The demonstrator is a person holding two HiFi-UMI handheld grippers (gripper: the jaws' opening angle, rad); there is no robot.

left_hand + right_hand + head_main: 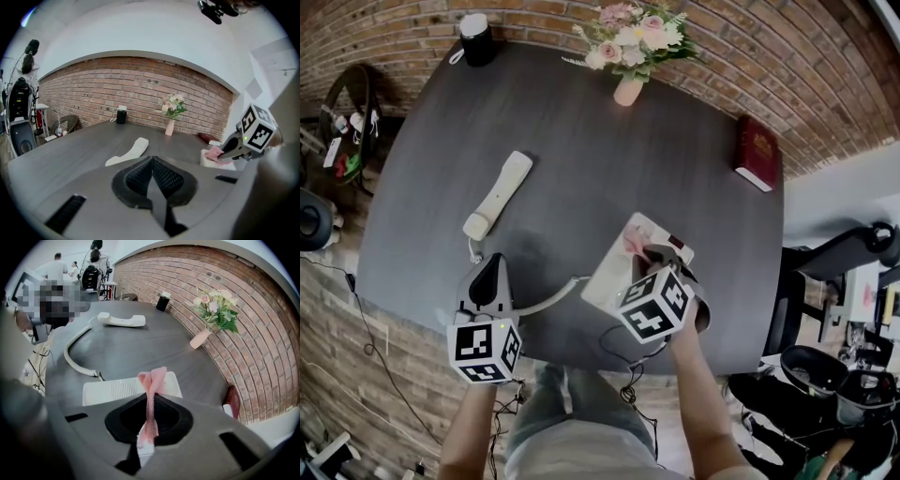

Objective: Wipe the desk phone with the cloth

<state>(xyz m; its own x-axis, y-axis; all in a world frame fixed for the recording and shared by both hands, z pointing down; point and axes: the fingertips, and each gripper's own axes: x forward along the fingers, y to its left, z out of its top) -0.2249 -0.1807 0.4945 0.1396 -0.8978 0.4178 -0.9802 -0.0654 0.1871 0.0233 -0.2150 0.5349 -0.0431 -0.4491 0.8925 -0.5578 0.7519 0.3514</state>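
- Pink cloth (151,378) is pinched in your right gripper (150,397). Its jaws are closed tight on a thin fold of the fabric, which runs up between them and bunches into a soft knot just past the tips.
- A small white label hangs at the cloth's lower end, inside the jaw opening.
- That bunched end sits on the desk phone base (112,389); from the left gripper view the cloth looks to be resting on the base's top.
- You can see the base is off-white and flat, with a patch of fine ribbed slots on its face. It lies on the near right part of the dark grey wood-grain table (609,159).
- Its handset (499,195) is off the base, lying flat on the table well to the left. It is the same off-white, long and slightly curved.
- A pale cord (548,300) loops across the table from the base toward the handset.
- Your left gripper (152,160) has its jaws pressed together with nothing between them, and sits at the near table edge, left of the base.
- Farther back stand a vase of flowers (630,47), a black container with a white lid (475,37) and a red book (757,152).
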